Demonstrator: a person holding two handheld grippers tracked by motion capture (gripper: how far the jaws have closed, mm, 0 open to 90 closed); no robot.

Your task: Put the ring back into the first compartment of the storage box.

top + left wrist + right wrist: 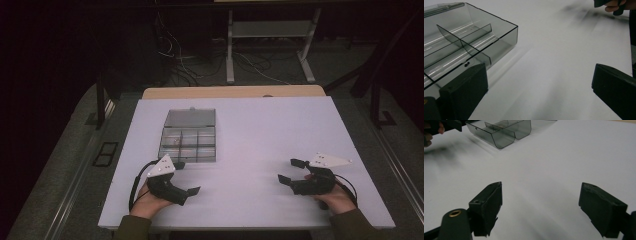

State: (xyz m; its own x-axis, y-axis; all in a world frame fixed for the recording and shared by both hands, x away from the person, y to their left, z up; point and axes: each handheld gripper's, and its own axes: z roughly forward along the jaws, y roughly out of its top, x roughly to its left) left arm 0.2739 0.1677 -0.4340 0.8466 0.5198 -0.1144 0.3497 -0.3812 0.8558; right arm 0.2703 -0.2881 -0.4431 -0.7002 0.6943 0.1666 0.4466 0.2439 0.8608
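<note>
A clear smoke-grey compartment box (189,136) lies flat on the white tabletop (265,135), left of centre and nearer the far edge than the near one. Its hinged lid (191,118) is folded open toward the far edge, so the long axis of the opened box runs from the near edge to the far edge; the divided tray faces upward. Thin partitions split the tray into a grid of compartments. A small dark speck shows in one left compartment in the high view, too small to identify. The left gripper (186,178) rests on the tabletop near the near-left corner, just in front of the tray's near wall, held in the person's left hand (149,200); its jaws stand wide apart and grasp nothing. In the left gripper view the box (466,47) sits close beside the left jaw. The right gripper (290,171) rests toward the near-right corner, well apart from the box, held in the right hand (336,197); its jaws are likewise spread wide and empty. The tabletop is a plain white sheet over a wooden table whose far edge (234,92) shows beyond it. The room is dim, with grey flooring, loose cables (200,62) and a white metal frame (270,45) behind the table.
</note>
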